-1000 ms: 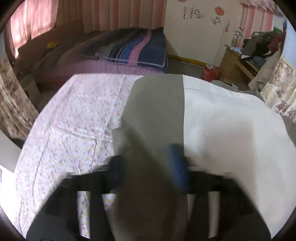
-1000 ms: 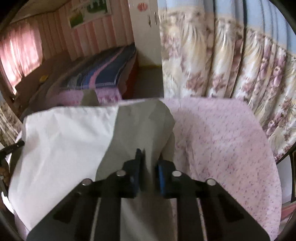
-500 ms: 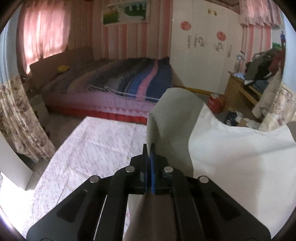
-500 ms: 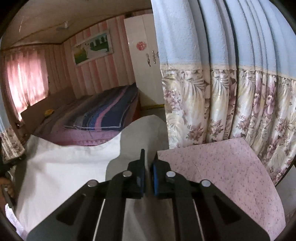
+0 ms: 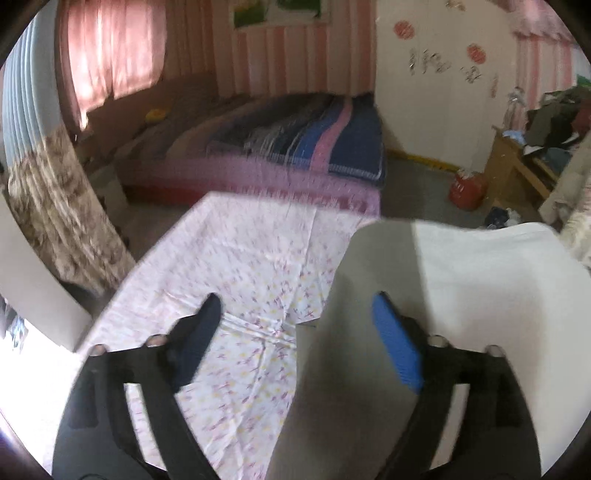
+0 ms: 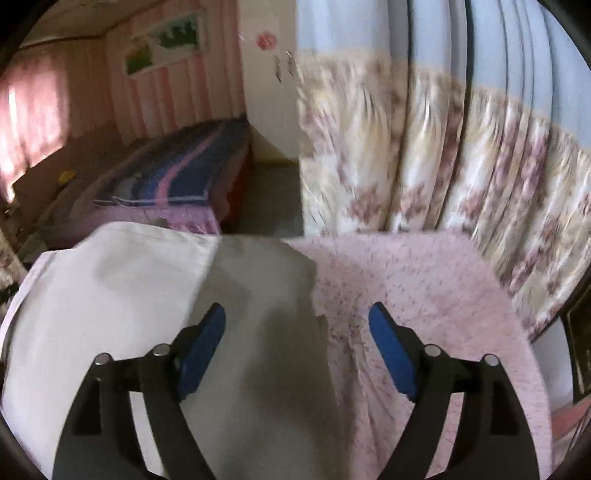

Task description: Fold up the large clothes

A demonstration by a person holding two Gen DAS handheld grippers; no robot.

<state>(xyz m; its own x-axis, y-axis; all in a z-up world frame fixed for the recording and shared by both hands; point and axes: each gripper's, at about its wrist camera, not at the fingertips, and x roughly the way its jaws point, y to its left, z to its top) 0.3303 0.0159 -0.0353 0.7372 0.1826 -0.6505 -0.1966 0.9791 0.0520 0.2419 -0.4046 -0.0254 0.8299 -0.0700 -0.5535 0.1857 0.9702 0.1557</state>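
Pretty clearly a bedroom in someone's home. There's a low bed (image 5: 258, 147) with a striped blue, pink and grey blanket (image 5: 317, 136) over it, pink curtains (image 5: 114, 51) glowing at the window, and pink striped walls (image 5: 295, 59) with a framed picture (image 5: 277, 11) hung up top. White wardrobe doors (image 5: 436, 92) have red round decorations (image 5: 404, 29) stuck on. A wooden desk (image 5: 513, 166) on the side is piled with clothes (image 5: 554, 118). A floral curtain with a pale blue top (image 6: 443, 147) hangs right beside a surface covered in a pink flowery sheet (image 6: 424, 280). Lived-in, a bit cluttered, nothing lab or shop about it.
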